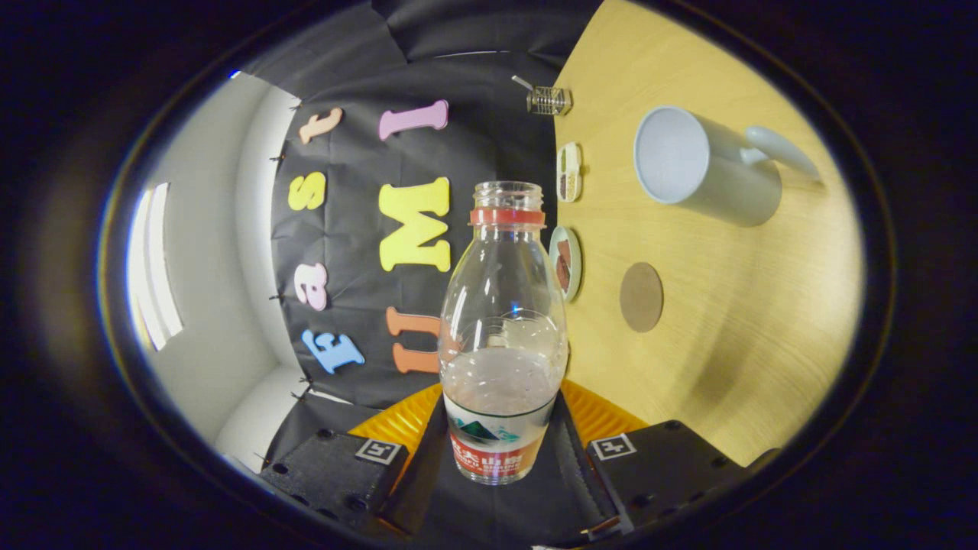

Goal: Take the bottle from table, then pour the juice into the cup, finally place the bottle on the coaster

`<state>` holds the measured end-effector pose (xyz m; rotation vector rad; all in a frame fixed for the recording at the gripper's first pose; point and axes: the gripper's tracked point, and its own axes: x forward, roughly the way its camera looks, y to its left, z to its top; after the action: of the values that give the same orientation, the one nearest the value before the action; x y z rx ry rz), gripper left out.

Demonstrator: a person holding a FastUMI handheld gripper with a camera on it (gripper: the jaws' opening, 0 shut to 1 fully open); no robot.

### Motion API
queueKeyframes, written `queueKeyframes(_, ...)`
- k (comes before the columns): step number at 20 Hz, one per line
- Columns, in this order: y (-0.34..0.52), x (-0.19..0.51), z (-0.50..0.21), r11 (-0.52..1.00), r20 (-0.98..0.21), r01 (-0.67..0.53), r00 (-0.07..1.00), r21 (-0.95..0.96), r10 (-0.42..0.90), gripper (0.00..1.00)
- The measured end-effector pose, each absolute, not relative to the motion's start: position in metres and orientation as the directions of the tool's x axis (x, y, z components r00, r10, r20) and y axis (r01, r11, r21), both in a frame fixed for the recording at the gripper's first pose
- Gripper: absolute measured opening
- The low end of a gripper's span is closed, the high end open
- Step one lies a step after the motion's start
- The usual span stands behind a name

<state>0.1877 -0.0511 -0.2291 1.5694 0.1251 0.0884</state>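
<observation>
two fingers (428, 428) clamped on uncapped bottle (502, 321), gripper (500, 458) tilted, cup (699, 164) and coaster (641, 297) beyond

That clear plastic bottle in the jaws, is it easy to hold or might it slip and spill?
The clear plastic bottle probably dents under squeeze, being thin-walled. Only partly filled, it seems light. With no cap on, tilting it spills readily. The gripper jaws appear closed on its base.

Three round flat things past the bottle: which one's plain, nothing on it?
The brown coaster, nearest the mug. Both small dishes hold food. The tool grips the bottle.
</observation>
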Motion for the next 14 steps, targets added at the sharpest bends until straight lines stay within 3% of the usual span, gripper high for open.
queueKeyframes(14,-0.06,0.213,-0.225,-0.147,0.005,0.012,0.993,0.989,0.119,0.75)
